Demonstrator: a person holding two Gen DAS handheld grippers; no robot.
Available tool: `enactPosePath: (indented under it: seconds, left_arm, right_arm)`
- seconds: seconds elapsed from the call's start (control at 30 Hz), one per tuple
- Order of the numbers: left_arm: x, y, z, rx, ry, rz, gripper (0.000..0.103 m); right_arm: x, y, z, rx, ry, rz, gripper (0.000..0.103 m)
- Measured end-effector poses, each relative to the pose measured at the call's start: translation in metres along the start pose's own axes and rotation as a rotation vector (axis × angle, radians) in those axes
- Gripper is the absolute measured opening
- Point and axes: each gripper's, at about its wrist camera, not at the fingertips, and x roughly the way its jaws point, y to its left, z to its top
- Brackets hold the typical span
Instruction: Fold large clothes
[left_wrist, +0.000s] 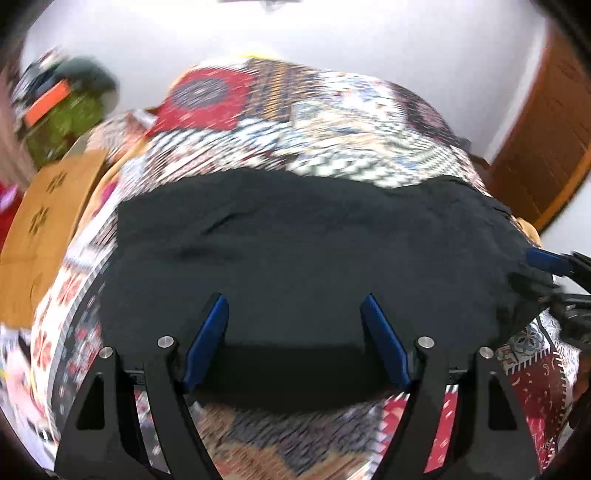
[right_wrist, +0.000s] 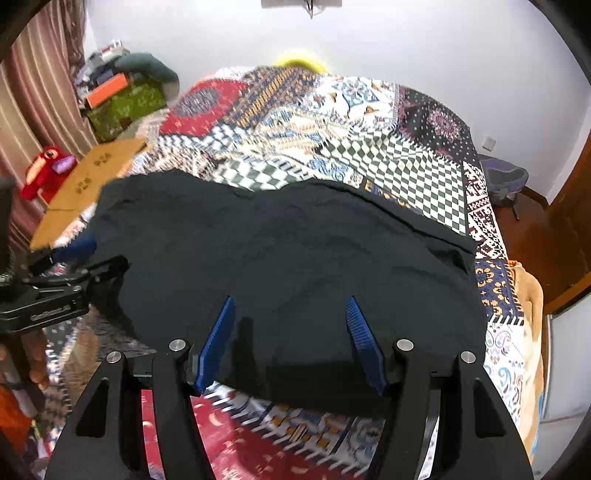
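Covering patchwork bedspread, perhaps black garment

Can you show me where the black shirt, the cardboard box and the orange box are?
black shirt (right_wrist: 295, 258): right wrist view, middle of the cloth.
cardboard box (right_wrist: 92, 173): right wrist view, its flat top.
orange box (right_wrist: 107, 90): right wrist view, its long side.

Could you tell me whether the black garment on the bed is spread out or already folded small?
Spread out: the black garment lies wide and mostly flat across the patchwork bedspread, with only shallow wrinkles. Layers underneath: cannot tell.
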Motion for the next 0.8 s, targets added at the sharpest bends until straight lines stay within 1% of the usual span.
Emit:
enactPosePath:
  seconds: [0.07,0.17,0.23,0.3,0.37,0.5,0.6,0.67,0.7,0.8]
  left_arm:
    - [-0.009,0.021,-0.01,-0.062,-0.009,0.001,0.076]
    - [-0.025,0.048,-0.021,-0.156,-0.051,0.003,0.076]
    - [-0.026,0.062,-0.029,-0.223,-0.04,-0.021,0.076]
    - [-0.021,0.078,-0.038,-0.322,0.002,-0.086,0.076]
    - [-0.011,0.092,-0.05,-0.436,0.049,-0.19,0.076]
    - [0.006,0.103,-0.064,-0.576,0.092,-0.35,0.076]
    - [0.021,0.109,-0.066,-0.684,0.117,-0.471,0.076]
    - [0.031,0.113,-0.064,-0.734,0.119,-0.51,0.076]
    - [0.035,0.114,-0.062,-0.753,0.115,-0.515,0.076]
    - [0.044,0.117,-0.052,-0.785,0.097,-0.496,0.076]
  right_arm:
    - [-0.009,0.002,-0.001,0.008,-0.015,0.011,0.059]
    - [-0.016,0.008,0.0,0.004,-0.028,0.014,0.059]
    - [-0.018,0.011,0.001,0.001,-0.033,0.008,0.059]
    - [-0.019,0.016,0.001,0.005,-0.037,0.016,0.059]
    - [-0.019,0.018,0.0,0.01,-0.036,0.031,0.059]
    - [-0.016,0.026,-0.004,-0.008,-0.024,0.034,0.059]
    - [-0.013,0.027,-0.007,-0.013,-0.014,0.032,0.059]
    - [-0.01,0.027,-0.009,-0.006,-0.005,0.03,0.059]
    - [-0.008,0.026,-0.009,-0.001,-0.001,0.032,0.059]
    - [-0.002,0.022,-0.011,0.02,0.015,0.036,0.059]
